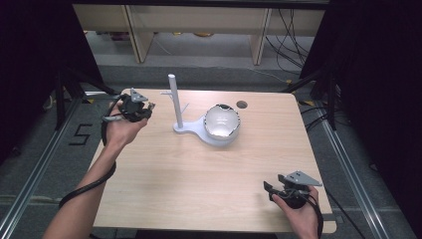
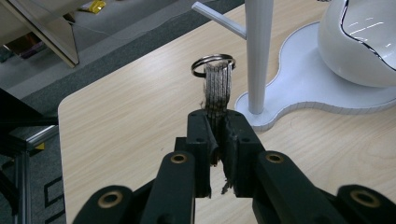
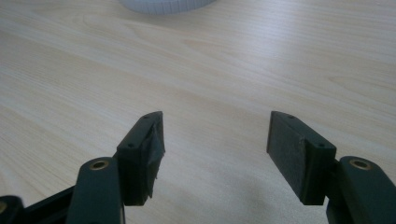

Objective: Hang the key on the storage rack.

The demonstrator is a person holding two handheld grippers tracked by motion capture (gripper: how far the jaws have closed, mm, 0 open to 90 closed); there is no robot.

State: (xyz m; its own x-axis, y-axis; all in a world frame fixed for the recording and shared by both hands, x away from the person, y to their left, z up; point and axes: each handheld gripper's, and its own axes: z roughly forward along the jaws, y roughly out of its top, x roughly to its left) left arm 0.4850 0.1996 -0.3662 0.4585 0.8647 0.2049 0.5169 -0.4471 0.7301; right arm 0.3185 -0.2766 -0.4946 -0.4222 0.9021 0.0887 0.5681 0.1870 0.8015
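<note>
Left gripper (image 2: pixel 219 140) is clamped on a short woven strap (image 2: pixel 217 86) with a metal key ring (image 2: pixel 213 65) at its free end — jaws closed tight on the strap's lower end, ring standing clear above them. In the high view the left gripper (image 1: pixel 142 110) is held over the table's (image 1: pixel 199 189) far left corner, just beside the white peg stand (image 1: pixel 175 102). The stand's post and side pegs rise from a flat white base that also carries a glossy white bowl (image 1: pixel 222 122) near the middle of the far edge.

Right gripper (image 3: pixel 215 140) is open, nothing between its jaws, parked low over the table's near right corner (image 1: pixel 283 191).

Handling judgement: the piece is light; the strap is soft and floppy, the ring stiff, thin and slippery (metal on plastic peg will slide). Best hold is on the strap close below the ring, as now — leaves the ring's opening free to go over a peg. Likely step: hanging the ring on the stand.
</note>
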